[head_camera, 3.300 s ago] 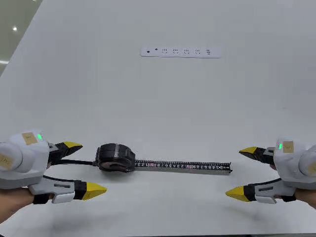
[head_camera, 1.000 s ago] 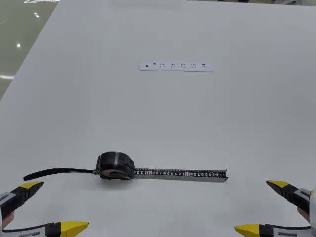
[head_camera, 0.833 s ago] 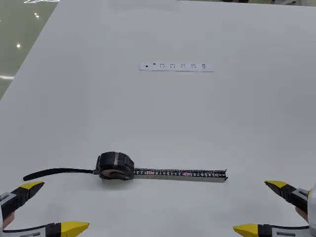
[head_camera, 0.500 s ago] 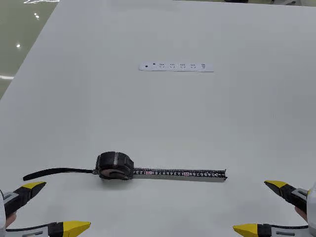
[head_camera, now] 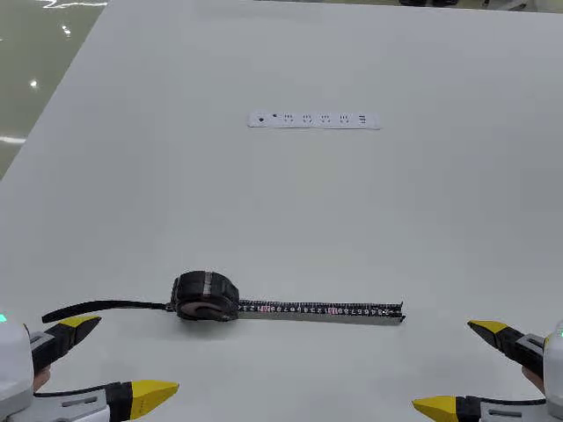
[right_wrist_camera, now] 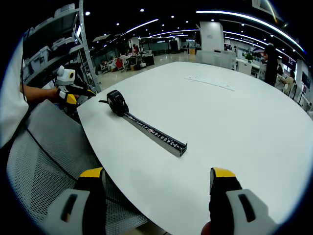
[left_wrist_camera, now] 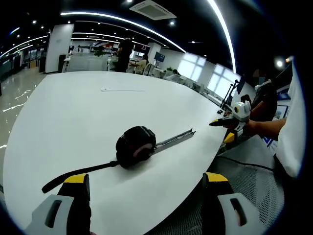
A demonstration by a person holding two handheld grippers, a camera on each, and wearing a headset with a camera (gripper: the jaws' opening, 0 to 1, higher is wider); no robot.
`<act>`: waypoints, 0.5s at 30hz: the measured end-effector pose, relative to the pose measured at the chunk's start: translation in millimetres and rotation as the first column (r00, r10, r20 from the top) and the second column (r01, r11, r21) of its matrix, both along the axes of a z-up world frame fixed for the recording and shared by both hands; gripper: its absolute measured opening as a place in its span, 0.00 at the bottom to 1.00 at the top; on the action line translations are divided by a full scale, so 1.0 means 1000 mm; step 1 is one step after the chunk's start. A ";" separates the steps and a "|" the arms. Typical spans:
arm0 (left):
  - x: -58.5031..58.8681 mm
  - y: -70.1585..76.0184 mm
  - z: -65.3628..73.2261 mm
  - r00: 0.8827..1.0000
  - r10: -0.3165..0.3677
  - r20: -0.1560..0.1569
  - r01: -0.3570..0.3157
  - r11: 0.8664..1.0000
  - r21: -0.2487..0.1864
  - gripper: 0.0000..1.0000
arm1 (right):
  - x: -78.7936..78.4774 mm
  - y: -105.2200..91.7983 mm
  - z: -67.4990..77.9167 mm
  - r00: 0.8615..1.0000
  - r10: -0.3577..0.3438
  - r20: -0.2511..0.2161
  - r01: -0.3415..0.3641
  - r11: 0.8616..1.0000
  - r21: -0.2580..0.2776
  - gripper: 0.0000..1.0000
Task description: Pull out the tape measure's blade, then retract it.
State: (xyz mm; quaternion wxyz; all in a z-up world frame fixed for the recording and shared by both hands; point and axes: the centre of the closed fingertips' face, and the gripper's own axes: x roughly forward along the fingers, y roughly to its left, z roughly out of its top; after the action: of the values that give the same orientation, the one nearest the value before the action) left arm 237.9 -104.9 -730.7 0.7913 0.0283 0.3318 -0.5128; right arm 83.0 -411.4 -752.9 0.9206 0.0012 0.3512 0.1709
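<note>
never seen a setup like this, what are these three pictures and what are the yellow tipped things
No robot here: a person holds a claw in each hand. The wide picture comes from a headset camera looking down at a white table; the two round ones come from cameras riding on the left claw and right claw. Both claws are open and hold nothing. On the table lies a black tape measure with its blade pulled out and a strap trailing the other way. A white power strip lies farther back.
</note>
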 end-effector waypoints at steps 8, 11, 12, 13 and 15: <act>0.000 -0.020 -0.001 0.999 -0.037 -0.005 0.037 0.999 0.004 0.91 | 0.002 0.002 0.000 1.000 0.005 0.001 -0.005 1.000 0.003 0.89; 0.002 -0.027 0.001 0.999 -0.047 -0.008 0.047 0.999 0.003 0.91 | 0.003 0.002 0.001 1.000 0.003 0.003 -0.003 1.000 0.004 0.88; 0.003 -0.029 0.001 0.999 -0.052 -0.008 0.052 0.999 0.002 0.91 | 0.003 0.002 0.001 1.000 0.003 0.004 -0.003 1.000 0.005 0.88; 0.004 -0.031 0.000 0.998 -0.060 -0.007 0.060 0.998 0.006 0.90 | 0.003 0.002 0.001 1.000 0.004 0.005 -0.004 1.000 0.006 0.88; 0.006 -0.034 0.000 0.998 -0.064 -0.006 0.064 0.998 0.010 0.90 | 0.003 0.002 0.001 1.000 0.006 0.004 -0.006 1.000 0.005 0.88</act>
State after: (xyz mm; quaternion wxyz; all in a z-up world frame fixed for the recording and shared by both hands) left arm 244.2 -139.4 -730.3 0.7734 0.0415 0.3353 -0.5365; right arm 86.3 -409.0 -752.0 0.9208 0.0021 0.3489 0.1744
